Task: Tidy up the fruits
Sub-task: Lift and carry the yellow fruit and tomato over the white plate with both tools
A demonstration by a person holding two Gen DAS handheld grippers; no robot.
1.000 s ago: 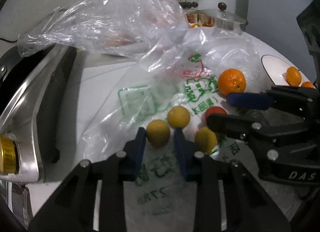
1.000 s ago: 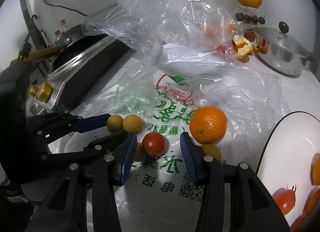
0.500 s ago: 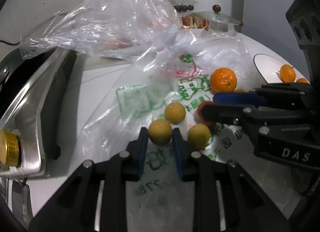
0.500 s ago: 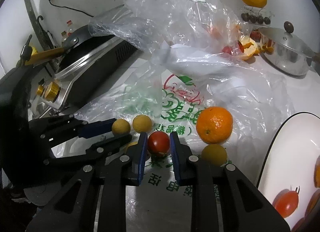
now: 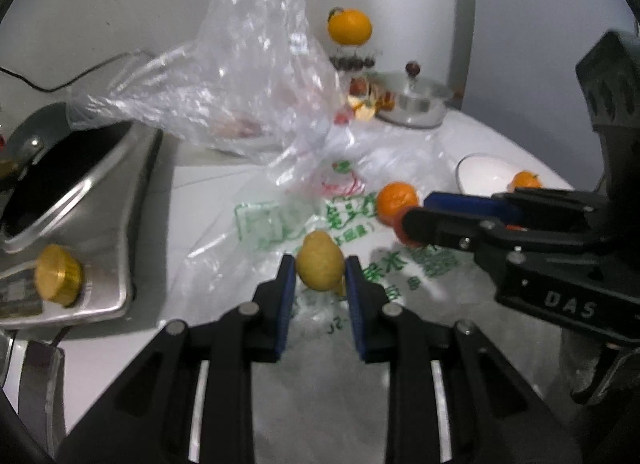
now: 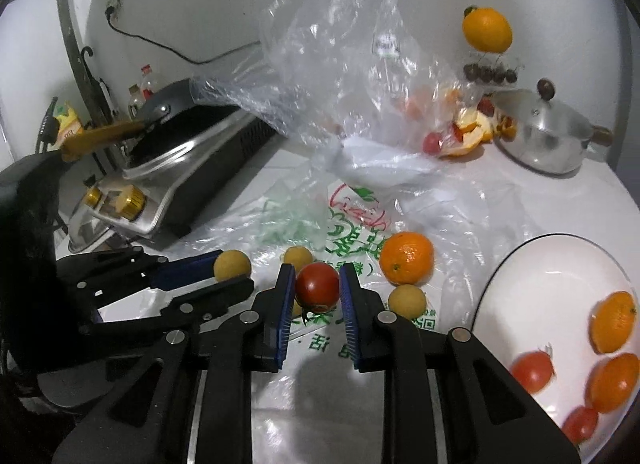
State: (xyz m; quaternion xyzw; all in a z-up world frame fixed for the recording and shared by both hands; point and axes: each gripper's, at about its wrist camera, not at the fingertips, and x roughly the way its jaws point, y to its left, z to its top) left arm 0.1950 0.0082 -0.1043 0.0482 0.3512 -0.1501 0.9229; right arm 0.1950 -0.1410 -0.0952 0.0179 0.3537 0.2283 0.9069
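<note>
Lettering: "DAS" in pale capitals on the right gripper (image 5: 412, 211) body; green Chinese characters and a red-and-green emblem on the printed bag (image 6: 348, 223), too creased to read.
Left gripper (image 5: 320, 268): jaws clamped on a small yellow fruit (image 5: 320, 266), raised over the printed bag.
Right gripper: blue pads pinching a red tomato (image 6: 317, 287) above the same bag.
Loose fruit: an orange (image 6: 406, 258) and two more yellow fruits on the bag.
Plate (image 6: 532, 264): white, right of the bag, with oranges and tomatoes.
Surface: white counter (image 5: 200, 199), pale wall behind; stove (image 6: 188, 167) left of the bag, steel pot (image 6: 548, 139) behind it.
</note>
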